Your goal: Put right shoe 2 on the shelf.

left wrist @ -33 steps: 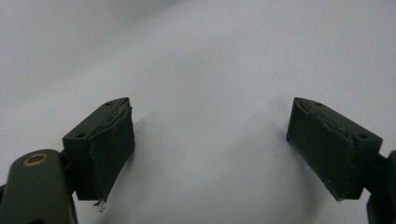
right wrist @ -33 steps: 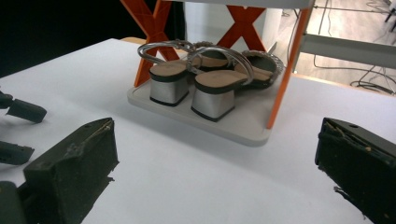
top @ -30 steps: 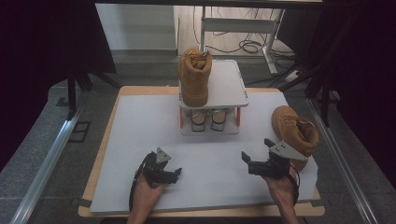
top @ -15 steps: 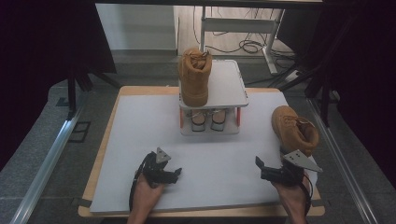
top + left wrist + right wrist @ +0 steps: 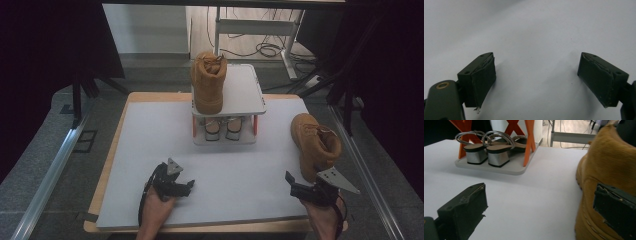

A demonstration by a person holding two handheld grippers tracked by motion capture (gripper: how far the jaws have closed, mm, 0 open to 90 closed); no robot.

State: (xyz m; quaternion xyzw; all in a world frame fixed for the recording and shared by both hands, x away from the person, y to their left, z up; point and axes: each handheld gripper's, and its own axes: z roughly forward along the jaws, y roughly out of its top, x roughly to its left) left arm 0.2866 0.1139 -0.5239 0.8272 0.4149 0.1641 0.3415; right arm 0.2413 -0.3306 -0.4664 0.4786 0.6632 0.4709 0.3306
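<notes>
Two hand-held grippers sit low over the white worktop (image 5: 150,140), both with jaws wide apart and holding nothing. The right hand-held gripper (image 5: 300,187) is just beside a tan boot (image 5: 314,142) lying near the right edge. The left hand-held gripper (image 5: 182,186) is over bare worktop. Another boot (image 5: 208,82) stands on the rack (image 5: 245,92), sandals (image 5: 486,145) underneath.

We see the tan boot (image 5: 610,177) on the table cut off by the right gripper view's right and bottom edges, its toe out of frame. The sandals (image 5: 223,128) sit half hidden under the rack's top shelf (image 5: 245,90), their straps too small to make out.
</notes>
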